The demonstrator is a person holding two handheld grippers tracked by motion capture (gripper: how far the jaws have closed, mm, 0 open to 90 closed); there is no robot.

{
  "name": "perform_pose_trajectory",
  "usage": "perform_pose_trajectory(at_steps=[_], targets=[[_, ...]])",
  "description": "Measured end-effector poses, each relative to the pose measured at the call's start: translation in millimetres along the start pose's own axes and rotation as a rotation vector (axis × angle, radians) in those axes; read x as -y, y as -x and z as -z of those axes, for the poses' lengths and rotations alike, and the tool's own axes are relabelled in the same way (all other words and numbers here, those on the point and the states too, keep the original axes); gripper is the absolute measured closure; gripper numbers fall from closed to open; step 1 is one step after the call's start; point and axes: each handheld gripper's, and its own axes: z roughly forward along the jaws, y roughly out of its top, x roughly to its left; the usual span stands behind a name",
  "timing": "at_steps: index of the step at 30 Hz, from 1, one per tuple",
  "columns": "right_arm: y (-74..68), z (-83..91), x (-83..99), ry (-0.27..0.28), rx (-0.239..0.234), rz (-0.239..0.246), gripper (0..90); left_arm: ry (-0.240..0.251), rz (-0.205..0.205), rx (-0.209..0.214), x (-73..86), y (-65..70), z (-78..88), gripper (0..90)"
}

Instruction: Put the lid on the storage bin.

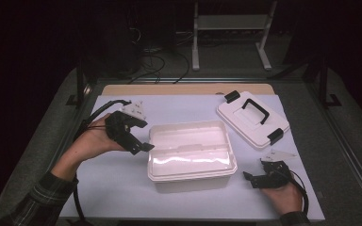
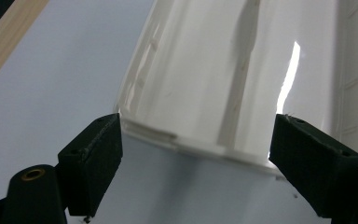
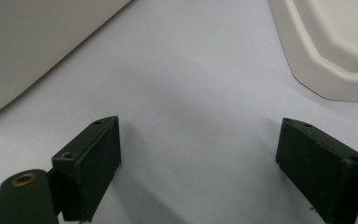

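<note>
White sheet-covered table (image 1: 122, 188) stood in dark room (cables on floor behind). Open white plastic tub (image 1: 191, 155) sat centre; black-handled white lid (image 1: 252, 118) lay apart, far right. Left gripper (image 2: 196, 154) gaped at tub's rim; right gripper (image 3: 198, 163) gaped over bare sheet.

- The table (image 1: 122, 110) is covered by a pale sheet, with a strip of bare wood showing along its far edge.
- An open white plastic box (image 1: 191, 155) stands near the middle.
- A white lid (image 1: 252, 120), with a black handle and black clips, lies flat near the far right corner, apart from the box.
</note>
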Motion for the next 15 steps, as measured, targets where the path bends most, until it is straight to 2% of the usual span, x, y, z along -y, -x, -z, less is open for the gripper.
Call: perform_pose_trajectory(at_steps=[8,15], targets=[[-0.2,0.4,-0.6,-0.004,-0.006,0.006,13.7,0.001,0.068,-0.052,38.2,-0.8,-3.0,12.5],[-0.1,3.5,-2.7,0.0,-0.025,0.0,13.7,0.001,0.122,-0.082,76.8,4.6,-23.4,8.8]])
